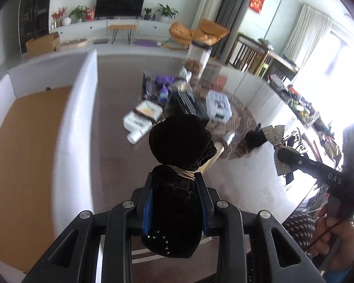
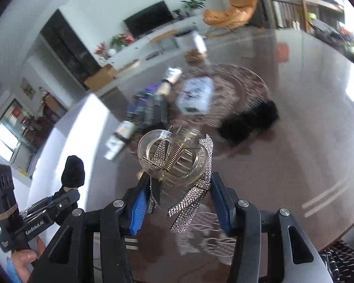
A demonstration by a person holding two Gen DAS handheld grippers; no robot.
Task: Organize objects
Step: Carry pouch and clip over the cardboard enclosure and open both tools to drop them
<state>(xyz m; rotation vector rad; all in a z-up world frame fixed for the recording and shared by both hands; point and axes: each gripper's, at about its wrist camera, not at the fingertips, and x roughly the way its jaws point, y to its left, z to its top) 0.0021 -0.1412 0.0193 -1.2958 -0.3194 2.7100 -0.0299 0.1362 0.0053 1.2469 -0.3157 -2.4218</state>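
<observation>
My left gripper [image 1: 175, 181] is shut on a black velvet hair bow [image 1: 180, 139] bound with gold wire, held up above the brown table [image 1: 115, 146]. My right gripper [image 2: 179, 179] is shut on a clear claw hair clip [image 2: 153, 151] with a silver rhinestone bow [image 2: 191, 202], also lifted off the table. In the left wrist view the right gripper [image 1: 283, 155] shows at the right with the silver bow [image 1: 275, 132]. The left gripper [image 2: 68, 192] appears low on the left of the right wrist view. A black fuzzy comb hairpiece [image 2: 247, 120] lies on the table beyond the clip.
A white box with a tan bottom [image 1: 80, 108] stands at the left. Mid-table lie white cartons [image 1: 139, 120], a clear lidded case [image 1: 218, 105], a black keyboard-like item [image 1: 186, 101], a purple toy [image 1: 164, 87] and a tall jar [image 1: 198, 56]. A person's hand [image 1: 328, 233] holds the right handle.
</observation>
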